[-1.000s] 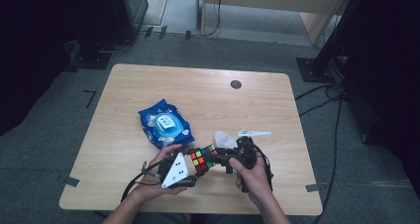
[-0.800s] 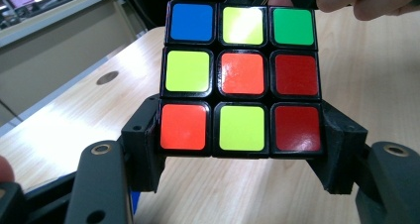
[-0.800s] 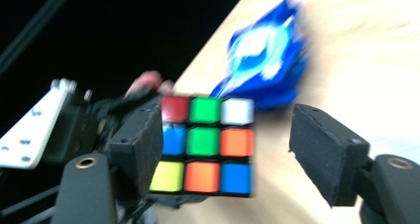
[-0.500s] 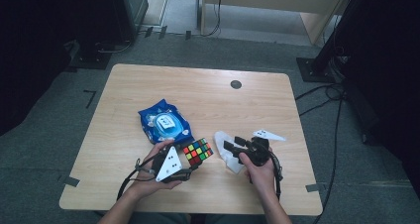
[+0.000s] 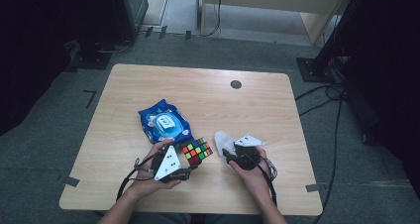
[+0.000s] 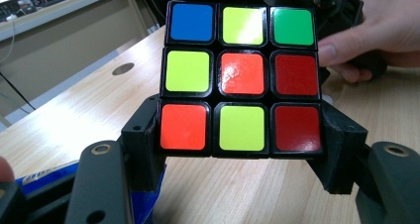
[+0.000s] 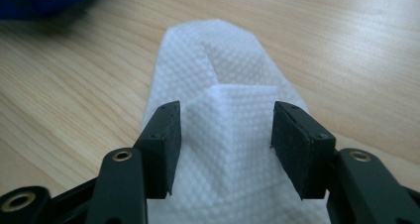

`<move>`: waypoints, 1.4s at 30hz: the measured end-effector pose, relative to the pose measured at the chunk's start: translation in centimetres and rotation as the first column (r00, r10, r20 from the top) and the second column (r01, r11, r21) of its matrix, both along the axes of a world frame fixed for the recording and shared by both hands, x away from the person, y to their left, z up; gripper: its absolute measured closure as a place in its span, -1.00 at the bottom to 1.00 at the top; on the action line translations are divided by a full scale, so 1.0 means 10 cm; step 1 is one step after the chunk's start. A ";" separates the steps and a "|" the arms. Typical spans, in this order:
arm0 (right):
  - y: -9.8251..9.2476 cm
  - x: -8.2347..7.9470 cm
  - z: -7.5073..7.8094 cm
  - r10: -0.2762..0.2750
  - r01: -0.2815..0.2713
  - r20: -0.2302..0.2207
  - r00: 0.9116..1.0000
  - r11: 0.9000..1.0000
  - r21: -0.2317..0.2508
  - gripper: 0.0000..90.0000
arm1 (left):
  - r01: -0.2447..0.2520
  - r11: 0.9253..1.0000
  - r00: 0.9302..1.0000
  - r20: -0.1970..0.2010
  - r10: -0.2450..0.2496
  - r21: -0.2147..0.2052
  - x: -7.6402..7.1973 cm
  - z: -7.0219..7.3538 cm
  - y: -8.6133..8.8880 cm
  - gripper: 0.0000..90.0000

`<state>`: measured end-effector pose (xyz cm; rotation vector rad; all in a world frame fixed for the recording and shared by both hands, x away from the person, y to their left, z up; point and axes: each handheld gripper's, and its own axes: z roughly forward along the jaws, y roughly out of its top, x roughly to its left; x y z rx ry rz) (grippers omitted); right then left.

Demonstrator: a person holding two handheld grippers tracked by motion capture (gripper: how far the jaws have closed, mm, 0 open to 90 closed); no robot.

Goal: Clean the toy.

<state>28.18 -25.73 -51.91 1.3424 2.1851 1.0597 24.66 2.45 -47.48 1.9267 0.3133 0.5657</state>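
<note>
The right gripper [image 7: 223,149] has dropped onto the white wipe [image 7: 233,115] near the table's [image 5: 198,85] front edge, jaws closing around a raised fold (not yet pinching); the left gripper [image 6: 242,154] clamps the cube [image 6: 241,78] beside it, ready for wiping.

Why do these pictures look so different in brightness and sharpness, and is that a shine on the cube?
High view: the table is lit, the floor around it dim, fine detail soft. Left gripper view: the Rubik's cube is crisp, with a white glare patch on its orange centre tile; the hand behind is softer. Right gripper view: the white wipe shows sharp weave under even light; the near black jaws look slightly blurred.
</note>
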 end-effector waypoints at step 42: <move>0.25 -0.46 0.73 0.134 -0.221 0.239 0.962 0.895 0.387 0.93 | 0.023 0.995 0.999 -0.047 -0.027 -0.095 -0.02 0.06 0.00 -0.24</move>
